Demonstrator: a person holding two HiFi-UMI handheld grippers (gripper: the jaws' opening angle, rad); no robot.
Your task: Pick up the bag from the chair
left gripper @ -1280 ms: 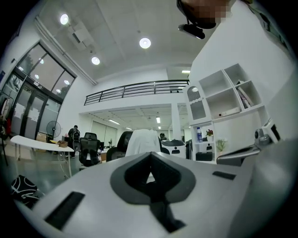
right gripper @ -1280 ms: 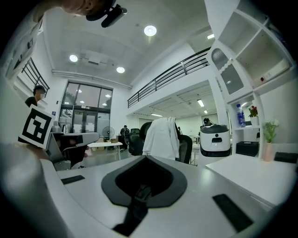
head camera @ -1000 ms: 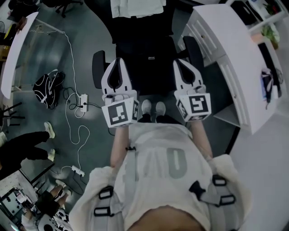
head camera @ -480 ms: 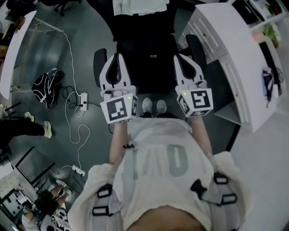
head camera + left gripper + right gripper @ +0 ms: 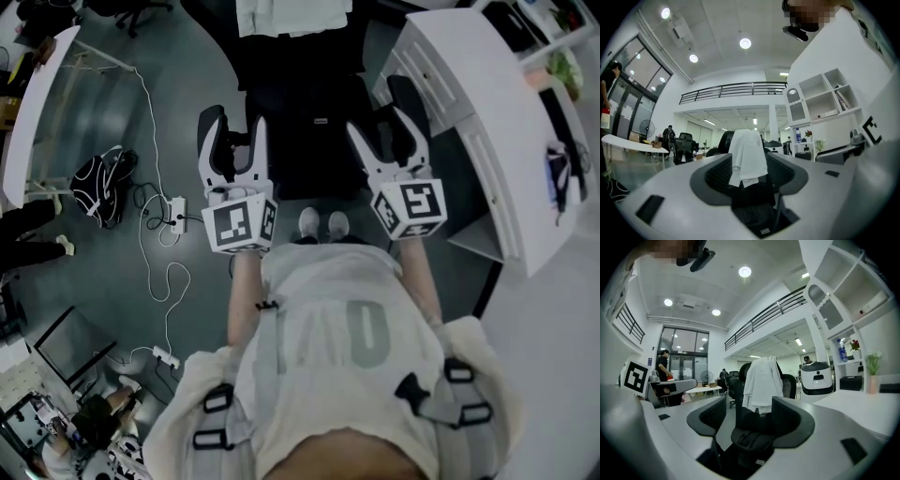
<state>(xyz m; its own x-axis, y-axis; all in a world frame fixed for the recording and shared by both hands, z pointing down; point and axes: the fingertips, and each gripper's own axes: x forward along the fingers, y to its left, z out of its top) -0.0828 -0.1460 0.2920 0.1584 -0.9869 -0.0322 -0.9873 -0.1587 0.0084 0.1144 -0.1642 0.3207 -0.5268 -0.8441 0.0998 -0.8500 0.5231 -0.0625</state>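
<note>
Both grippers have moved up toward the black office chair (image 5: pixel 291 66) at upper centre of the head view, and their jaws have spread since a second ago. I read this as the reach-in before the grab; nothing is gripped yet.

Left gripper (image 5: pixel 234 127): jaws wide apart and empty. Right gripper (image 5: pixel 384 117): same, wide apart and holding nothing.

The soft black bag with a small label (image 5: pixel 314 141) lies on the chair seat, centre of frame, between the two grippers and apart from both. In the head view it is black on black, so its outline is hard to read.

The gripper views show it better. In the left gripper view the bag (image 5: pixel 754 215) sits low in the gap between the jaws (image 5: pixel 750 180). The right gripper view shows its crumpled top (image 5: pixel 750 446) at lower centre, framed by the jaws (image 5: pixel 752 420).

Both gripper views also show the white cloth draped over the chair back (image 5: pixel 747 157), which the head view crops at its top edge.

Only the head view shows the white desk (image 5: pixel 487 103) at right, and the black backpack on the floor (image 5: pixel 98 183) at left, which is not the target.
</note>
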